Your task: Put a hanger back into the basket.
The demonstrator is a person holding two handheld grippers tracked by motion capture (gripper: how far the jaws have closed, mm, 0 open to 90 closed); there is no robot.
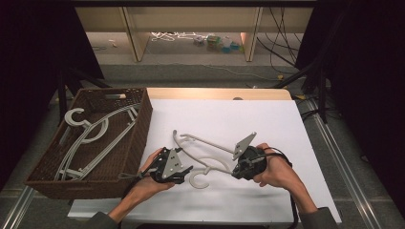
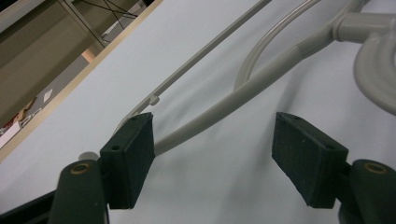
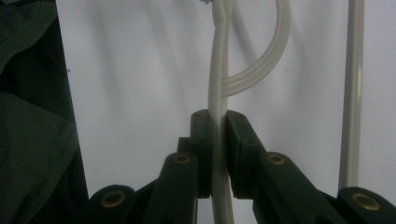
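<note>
On the white table [image 1: 267,124], right in front of me, I'm holding the grey hanger [image 1: 210,145] by one shoulder arm with my right gripper [image 1: 240,168]; its jaws are pinched tight on the plastic, and the right gripper view is showing that arm running straight up between the pads [image 3: 205,135]. My left gripper [image 1: 184,172] is sitting at the other shoulder with its jaws spread wide. In the left gripper view the hanger's arm [image 2: 243,93] is passing between the pads [image 2: 130,154], nearer the left one, and I can't quite tell if it's touching.

So progress-wise: a couple of hangers [image 1: 95,138] are already lying in the wicker basket [image 1: 138,129] off to my left, and this one is waiting to go in. It's looking like the two-handed pickup stage, with the carry and drop remaining.

Orientation: the hanger is running long-ways across the table, left to right between my hands, with its hook [image 1: 198,180] pointing back toward me.
</note>
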